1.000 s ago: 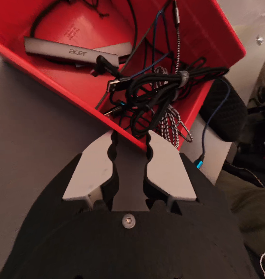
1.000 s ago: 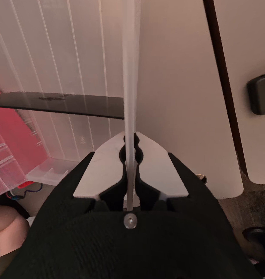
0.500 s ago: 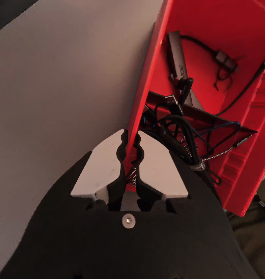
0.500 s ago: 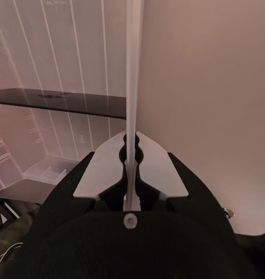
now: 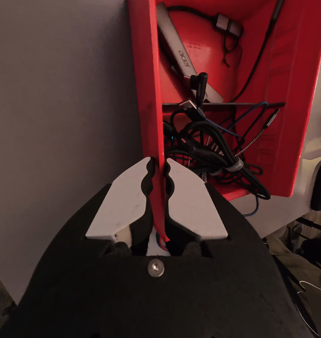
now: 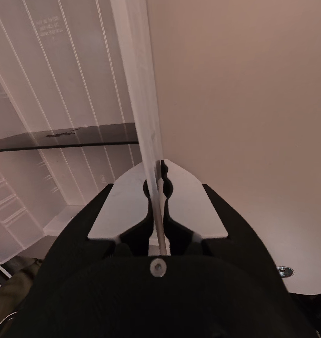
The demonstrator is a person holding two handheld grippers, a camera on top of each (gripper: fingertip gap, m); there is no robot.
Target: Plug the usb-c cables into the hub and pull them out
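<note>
left tool (image 5: 158, 164) has now clamped the red bin (image 5: 148, 91) wall; right tool (image 6: 156, 164) still pinches the clear bin (image 6: 143, 91) edge, probably loosening (hub (image 5: 185, 60), cables (image 5: 220, 161) untouched).

Left gripper (image 5: 158, 161): white fingers (image 5: 126, 197) pointing forward, jaws closing narrowly on a thin red wall edge. Right gripper (image 6: 156, 161): white fingers (image 6: 190, 201) pointing forward, jaws pinching a thin clear wall edge, gripping it edge-on.
</note>
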